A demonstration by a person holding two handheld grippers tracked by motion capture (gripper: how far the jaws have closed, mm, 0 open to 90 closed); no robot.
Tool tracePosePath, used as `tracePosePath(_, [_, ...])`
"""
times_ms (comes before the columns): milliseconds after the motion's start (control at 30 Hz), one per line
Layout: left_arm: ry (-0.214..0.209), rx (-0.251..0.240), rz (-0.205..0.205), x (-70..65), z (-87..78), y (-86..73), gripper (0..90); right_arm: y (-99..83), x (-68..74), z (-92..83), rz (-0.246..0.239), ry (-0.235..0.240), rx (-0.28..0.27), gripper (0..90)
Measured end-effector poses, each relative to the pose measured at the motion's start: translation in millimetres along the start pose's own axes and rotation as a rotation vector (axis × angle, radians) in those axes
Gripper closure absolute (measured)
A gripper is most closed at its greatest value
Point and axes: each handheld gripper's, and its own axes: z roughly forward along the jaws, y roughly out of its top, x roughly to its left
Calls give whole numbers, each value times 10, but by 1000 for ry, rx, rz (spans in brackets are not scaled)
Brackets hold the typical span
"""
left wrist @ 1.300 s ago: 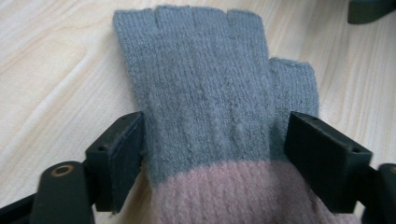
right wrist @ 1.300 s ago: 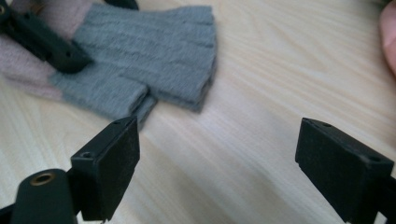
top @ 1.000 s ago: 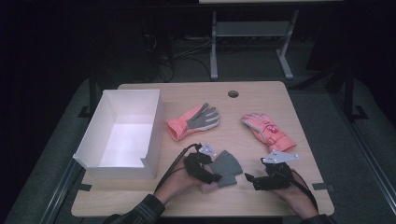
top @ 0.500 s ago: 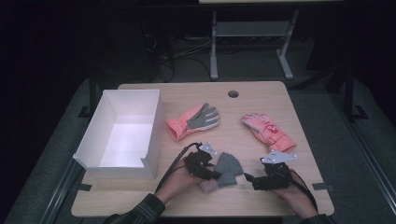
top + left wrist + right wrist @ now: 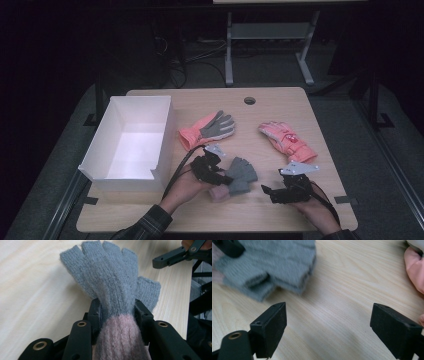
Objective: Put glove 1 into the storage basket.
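Pinched at the wrist between the left gripper's (image 5: 117,315) jaws, which have just been closing, the grey knit glove (image 5: 239,175) is held near the table's (image 5: 280,100) front edge. For a clean carry to the white box (image 5: 131,145), the squeeze should be kept firm. Right gripper (image 5: 328,327) jaws are spread, empty.

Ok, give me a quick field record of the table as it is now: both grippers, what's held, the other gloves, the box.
left gripper: jaws have just been closing, now clamped on the grey knit glove where grey meets its pink cuff
right gripper: open, nothing between the jaws, beside the knit glove
pink-and-grey glove: flat on the table, untouched
pink glove: flat, beyond the right gripper
white box: at the table's left
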Motion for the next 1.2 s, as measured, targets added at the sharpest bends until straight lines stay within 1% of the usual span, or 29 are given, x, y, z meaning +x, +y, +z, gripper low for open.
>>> tracePosePath(100, [10,-12,-10,21,-88,16,649,1,-13,-9,2,-4,-4,136])
tracePosePath(133, [12,-13,-7,28,-111,23,649,3,-12,-8,6,-3,-2,136])
tracePosePath(233, [17,-36,-28,14,-188,62,649,4,-11,1,2,-5,-3,137])
tracePosePath(300, [28,-32,-23,18,-234,99,649,2,-5,4,3,-3,-3,136])
tracePosePath(400, [31,-35,-30,24,-287,142,649,-1,-1,7,4,-3,1,136])
tracePosePath(433, [39,-42,-38,34,-356,183,648,-5,-4,7,1,-3,1,136])
tracePosePath(567, [51,-54,-50,62,-492,247,648,-6,-9,3,3,-4,0,136])
tracePosePath(600, [59,-58,-51,65,-540,268,647,-6,-13,6,-2,-3,-2,136])
tracePosePath(633, [59,-58,-51,65,-540,268,647,-6,-13,6,-2,-3,-2,136])
tracePosePath(733, [70,-82,-46,75,-713,339,647,-3,-5,16,3,-3,6,136])
tracePosePath(767, [73,-90,-46,77,-755,358,647,-3,-3,16,3,-2,6,136])
tracePosePath(800, [73,-90,-46,77,-755,358,646,-5,-3,17,5,-2,6,136])
tracePosePath(833, [84,-99,-39,89,-842,388,647,-6,-5,17,3,-4,6,136])
tracePosePath(867, [93,-101,-39,93,-880,401,647,-8,-6,17,4,-4,7,136])
tracePosePath(900, [93,-101,-39,93,-880,401,647,-8,-6,17,4,-4,7,136])
tracePosePath(933, [99,-109,-38,108,-954,418,647,-11,-6,16,6,-4,8,136])
tracePosePath(1000, [98,-123,-42,124,-1019,428,648,-10,-7,17,7,-4,7,137])
tracePosePath(1067, [112,-132,-38,146,-1107,440,647,-8,-6,19,6,-3,7,136])
tracePosePath(1100, [117,-142,-45,152,-1145,442,647,-7,-6,22,5,-2,8,136])
tracePosePath(1133, [124,-148,-43,165,-1191,439,647,-8,-7,26,3,-3,8,136])
tracePosePath(1167, [124,-148,-43,165,-1191,439,647,-8,-9,26,1,-3,8,137])
tracePosePath(1200, [135,-167,-51,187,-1284,425,648,-9,-9,26,3,-3,7,136])
